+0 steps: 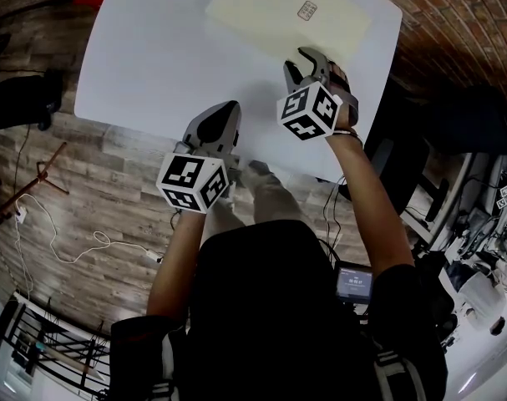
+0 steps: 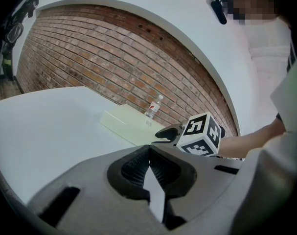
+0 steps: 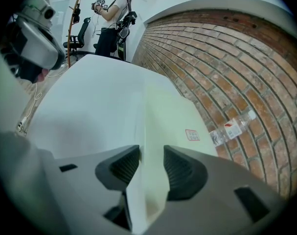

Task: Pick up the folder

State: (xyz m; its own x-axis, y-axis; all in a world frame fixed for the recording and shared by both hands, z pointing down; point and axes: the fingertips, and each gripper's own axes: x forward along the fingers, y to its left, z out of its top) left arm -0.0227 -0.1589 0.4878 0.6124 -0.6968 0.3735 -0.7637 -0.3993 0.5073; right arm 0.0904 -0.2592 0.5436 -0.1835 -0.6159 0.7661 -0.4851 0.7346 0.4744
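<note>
A pale yellow folder (image 1: 270,7) with a small label lies flat at the far right of the white table (image 1: 153,57). It also shows in the left gripper view (image 2: 126,124) and the right gripper view (image 3: 172,106). My right gripper (image 1: 306,63) is at the folder's near edge. Its jaws (image 3: 150,158) stand apart, with that edge between them and a gap on the right side. My left gripper (image 1: 222,115) hovers over the table's front edge, well short of the folder. It is shut with nothing in it (image 2: 149,163).
A clear water bottle (image 3: 231,126) lies on the brick floor beyond the table's far side. The table's right edge is close to the right gripper. Another person (image 3: 111,18) stands far off near an office chair. Cables lie on the wooden floor (image 1: 61,241).
</note>
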